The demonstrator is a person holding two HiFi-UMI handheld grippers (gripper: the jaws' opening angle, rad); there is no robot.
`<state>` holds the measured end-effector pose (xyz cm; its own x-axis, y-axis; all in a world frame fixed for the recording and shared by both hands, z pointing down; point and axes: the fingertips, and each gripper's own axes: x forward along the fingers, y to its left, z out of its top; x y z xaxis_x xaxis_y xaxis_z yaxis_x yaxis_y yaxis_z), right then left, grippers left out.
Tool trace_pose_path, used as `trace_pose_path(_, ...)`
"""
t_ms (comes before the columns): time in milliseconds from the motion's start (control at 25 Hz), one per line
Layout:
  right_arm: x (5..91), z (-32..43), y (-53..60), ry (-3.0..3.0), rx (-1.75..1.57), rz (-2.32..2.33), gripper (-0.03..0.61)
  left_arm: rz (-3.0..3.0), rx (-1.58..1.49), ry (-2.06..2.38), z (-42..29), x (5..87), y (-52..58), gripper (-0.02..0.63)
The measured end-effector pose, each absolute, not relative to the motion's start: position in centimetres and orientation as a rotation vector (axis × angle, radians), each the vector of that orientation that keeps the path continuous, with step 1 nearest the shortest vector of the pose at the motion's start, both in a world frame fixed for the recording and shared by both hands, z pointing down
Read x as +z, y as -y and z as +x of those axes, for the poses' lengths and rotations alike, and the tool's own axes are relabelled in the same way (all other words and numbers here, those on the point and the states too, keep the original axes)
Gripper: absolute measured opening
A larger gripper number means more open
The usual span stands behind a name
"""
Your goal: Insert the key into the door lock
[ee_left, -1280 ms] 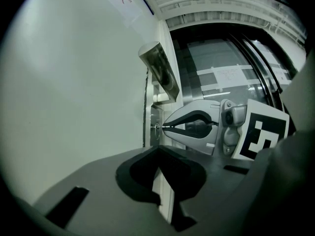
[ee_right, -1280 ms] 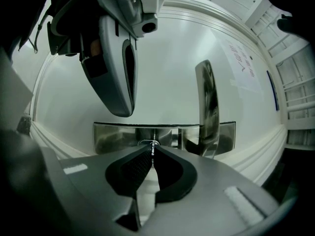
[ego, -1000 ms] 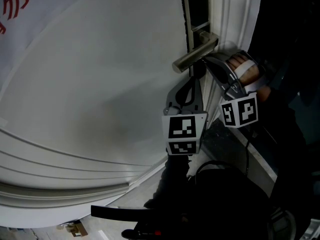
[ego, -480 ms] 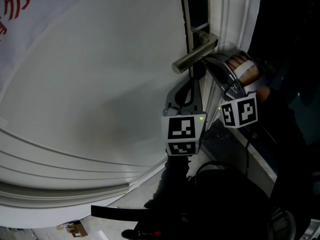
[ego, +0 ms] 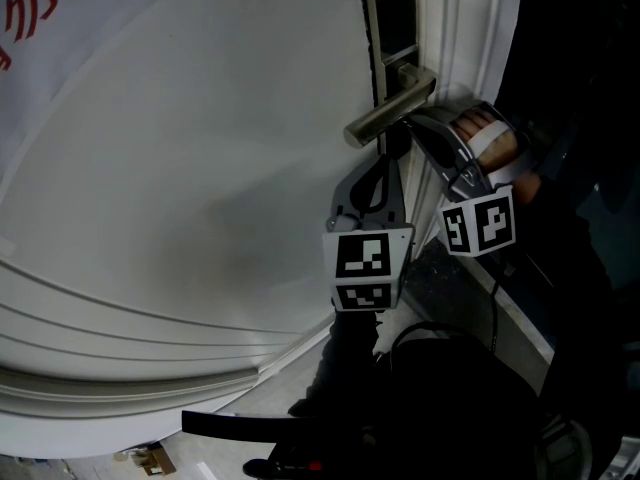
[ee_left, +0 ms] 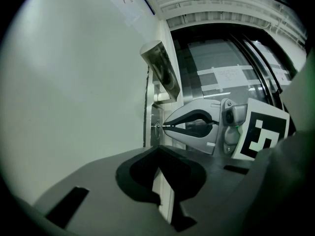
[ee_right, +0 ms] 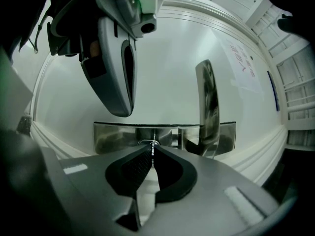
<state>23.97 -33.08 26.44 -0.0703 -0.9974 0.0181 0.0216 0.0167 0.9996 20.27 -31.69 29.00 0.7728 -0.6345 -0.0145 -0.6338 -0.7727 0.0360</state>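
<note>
1. The right gripper (ee_right: pixel 152 151) is seen levelled at the door (ego: pixel 200 168), clenched on the key (ee_left: pixel 166 126), whose tip is set at the lock cylinder (ee_left: pixel 157 127).
2. The left gripper (ee_left: pixel 158 150) is seen below the lever handle (ego: pixel 390 108), jaws together, nothing grasped.

One door (ego: pixel 200 168), one lever handle (ego: pixel 390 108), one metal lock plate (ee_right: pixel 113 134), one key (ee_left: pixel 165 126). Two tongs: left tongs (ee_left: pixel 158 147) and right tongs (ee_right: pixel 153 147). Two marker cubes (ego: pixel 365 266) (ego: pixel 480 221), one per tongs.
</note>
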Motion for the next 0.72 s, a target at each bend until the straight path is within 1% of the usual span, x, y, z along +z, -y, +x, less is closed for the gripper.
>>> trace_pose_path(720, 26.44, 24.01, 33.10, 1.242, -1.250, 1.149, 0.012, 2.944, -0.043, 1.029, 20.45, 28.91, 31.60, 0.002)
